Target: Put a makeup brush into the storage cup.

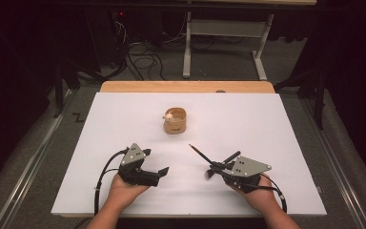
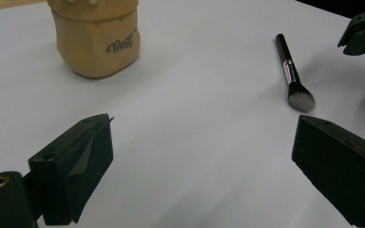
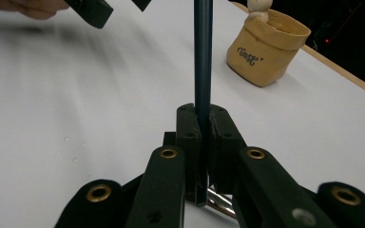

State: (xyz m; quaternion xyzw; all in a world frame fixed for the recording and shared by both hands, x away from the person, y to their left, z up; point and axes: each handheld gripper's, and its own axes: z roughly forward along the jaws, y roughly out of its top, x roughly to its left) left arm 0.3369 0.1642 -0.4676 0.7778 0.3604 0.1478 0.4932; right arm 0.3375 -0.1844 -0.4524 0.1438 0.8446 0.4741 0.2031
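Note:
A tan pouch-shaped holder [image 1: 175, 121] [image 2: 97, 42] [image 3: 266, 47] with dark lettering stands mid-table, a pale round-topped thing inside. A black-handled brush [image 1: 200, 154] [image 2: 292, 71] with a silver ferrule and grey bristles lies on the white sheet between the grippers. My right gripper [image 1: 214, 168] [image 3: 204, 118] [image 2: 363, 33] is shut on a dark slim handle [image 1: 232, 156] [image 3: 203, 57] that rises past its camera, with a silver ferrule just below the jaws. My left gripper [image 1: 155, 161] [image 2: 204, 130] [image 3: 119, 7] is open wide, nothing between its jaws, left of the lying brush.
A white sheet [image 1: 267, 119] covers the table, and a wooden edge [image 1: 186, 87] shows at the far side. Beyond it, cables and a white desk frame [image 1: 221, 33] stand on the grey floor. Both hands rest near the front edge.

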